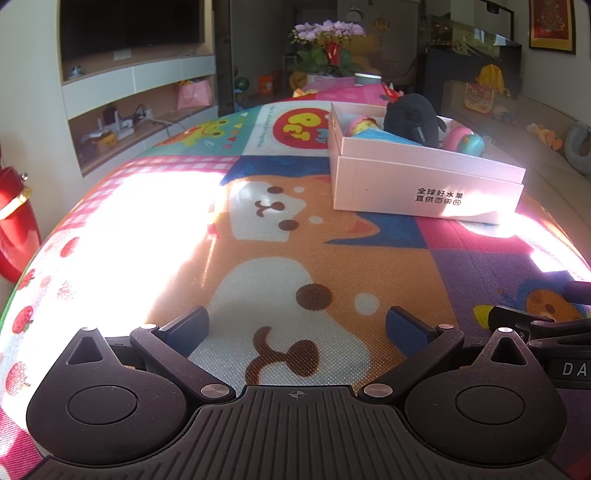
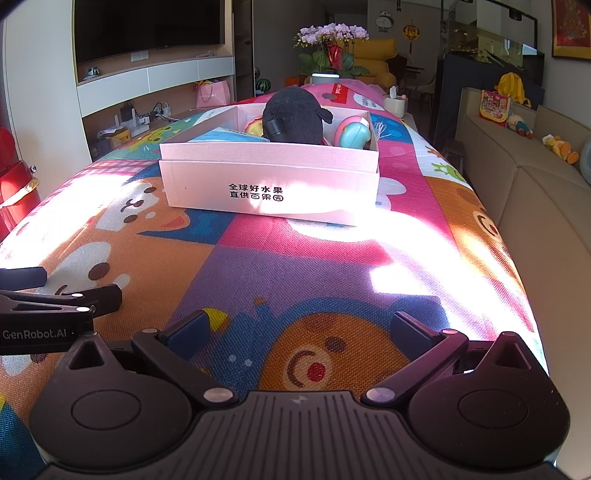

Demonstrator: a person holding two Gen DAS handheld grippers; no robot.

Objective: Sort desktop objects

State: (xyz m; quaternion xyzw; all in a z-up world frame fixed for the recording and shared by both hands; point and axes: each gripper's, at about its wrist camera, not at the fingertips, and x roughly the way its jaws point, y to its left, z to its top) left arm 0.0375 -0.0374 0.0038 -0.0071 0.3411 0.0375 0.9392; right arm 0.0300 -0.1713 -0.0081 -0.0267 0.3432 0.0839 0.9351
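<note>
Left gripper: the left gripper [image 1: 297, 326] is hovering low over the mat with its 2 blue-padded fingers [image 1: 186, 328] spread wide, nothing between them.
Right gripper: the right gripper [image 2: 301, 330] is likewise sitting low with its fingers [image 2: 412, 332] spread apart and gripping nothing; the 2 tools are lying side by side, each showing at the edge of the other's view.
Surface: a bright cartoon play mat [image 1: 280, 258] is covering the table – orange dog faces, pink and purple squares, strawberries along the left edge – with strong sunlight washing out patches of it.
Box: a pale pink cardboard box [image 2: 271, 181] with black Chinese print on its front wall is standing on the mat, well ahead of both grippers, to the right in the left wrist view and near the centre in the right wrist view.
Box contents: a black plush toy [image 2: 293, 114] is rising above the rim; beside it are lying a teal and pink rounded toy [image 2: 354, 133], a blue flat item [image 2: 229, 136] and a small pink and yellow toy [image 1: 360, 123].
Beyond the table: purple orchids [image 2: 332, 35] are standing at the far end, a dark television [image 2: 147, 26] is hanging on the left wall, and a beige sofa [image 2: 535, 177] is running along the right.
</note>
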